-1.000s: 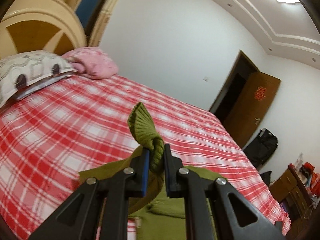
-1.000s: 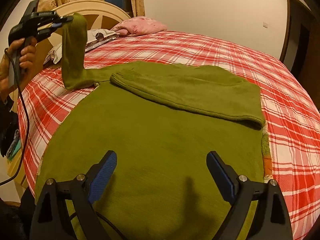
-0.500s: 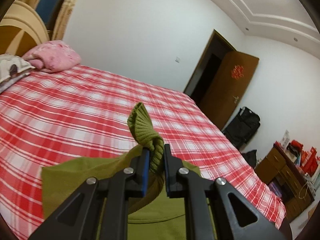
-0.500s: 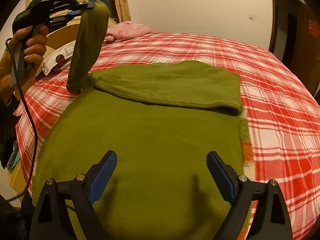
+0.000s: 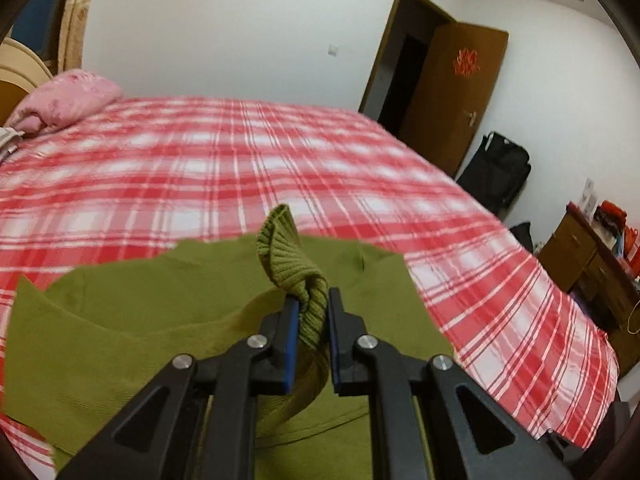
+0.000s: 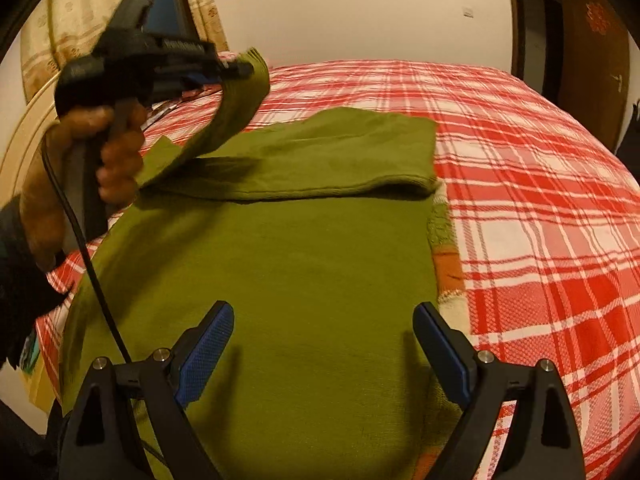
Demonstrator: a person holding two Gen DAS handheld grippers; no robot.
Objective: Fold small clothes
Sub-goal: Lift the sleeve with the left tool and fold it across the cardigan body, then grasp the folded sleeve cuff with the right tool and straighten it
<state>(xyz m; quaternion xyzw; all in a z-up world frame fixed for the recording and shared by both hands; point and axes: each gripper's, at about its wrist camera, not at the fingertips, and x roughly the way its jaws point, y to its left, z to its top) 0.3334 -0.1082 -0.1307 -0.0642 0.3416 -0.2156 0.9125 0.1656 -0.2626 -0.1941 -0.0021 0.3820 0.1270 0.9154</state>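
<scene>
You are working over one bed (image 6: 540,184) covered with a red-and-white plaid sheet; it fills most of both views. At its far left end lies one pink pillow (image 5: 64,98), with part of a patterned one just beside it at the frame edge. On the right wall stands one brown door (image 5: 452,92), open, with one black bag (image 5: 494,170) near its foot and one wooden dresser (image 5: 580,248) nearer to you.

One green sweater (image 6: 280,288) lies flat on the near part of the bed. One sleeve is folded across its far part and rests there. The other sleeve (image 6: 236,96) is raised off the bed on the left side, arching up from the shoulder.

You hold two grippers. Your left gripper (image 5: 310,312) is pressed together on the ribbed cuff (image 5: 288,256) of the raised sleeve; the cuff sticks out past the blue pads toward the far side, above the folded part of the sweater. Your left hand (image 6: 108,148) grips its handle in the right wrist view.

Your right gripper (image 6: 324,336) is spread wide with nothing between its pads. It hangs over the near middle of the sweater body, which lies directly beneath and ahead of it; contact cannot be judged.
</scene>
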